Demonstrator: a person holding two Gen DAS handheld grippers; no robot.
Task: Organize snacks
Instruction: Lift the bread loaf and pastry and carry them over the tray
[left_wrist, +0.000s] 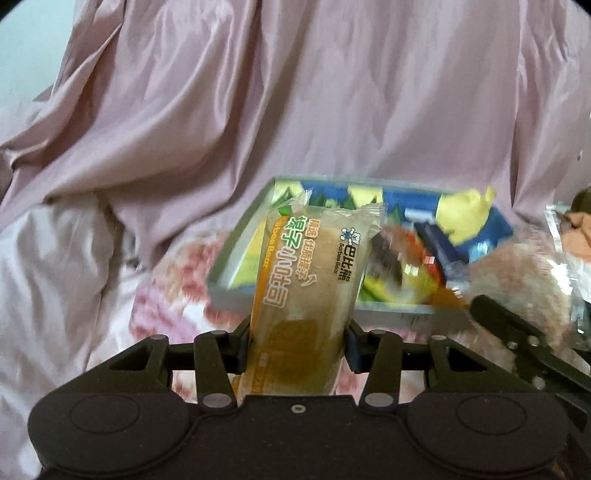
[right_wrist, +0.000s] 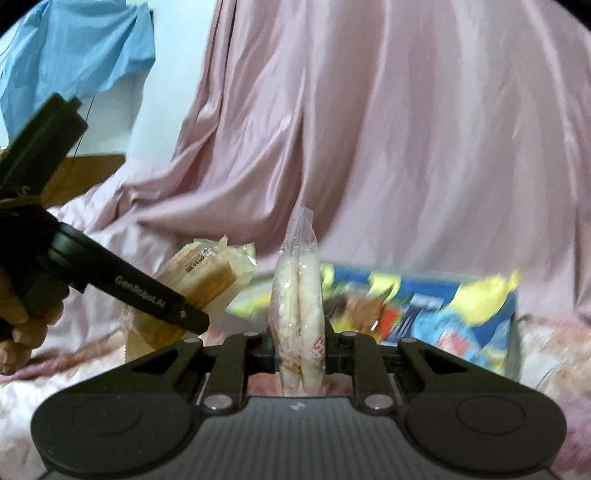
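Pink satin sheeting (left_wrist: 332, 92) fills the backdrop, and in front of it sits our landmark, the shallow grey-rimmed tray (left_wrist: 240, 258) of bright blue and yellow snack packets. Nearer than the tray, the left gripper (left_wrist: 299, 339) is clamped on a clear-wrapped brown bread loaf with an orange stripe (left_wrist: 310, 266), standing upright above the tray's near edge. The right gripper (right_wrist: 297, 350) pinches a slim clear pack of pale rice crackers (right_wrist: 297, 295) edge-on, just short of the tray. Both look mid-carry: best bring each over a free spot in the tray before letting go, squeezing gently. Left points downward; right is nearly level, and a hand (right_wrist: 18, 325) grips the left handle.
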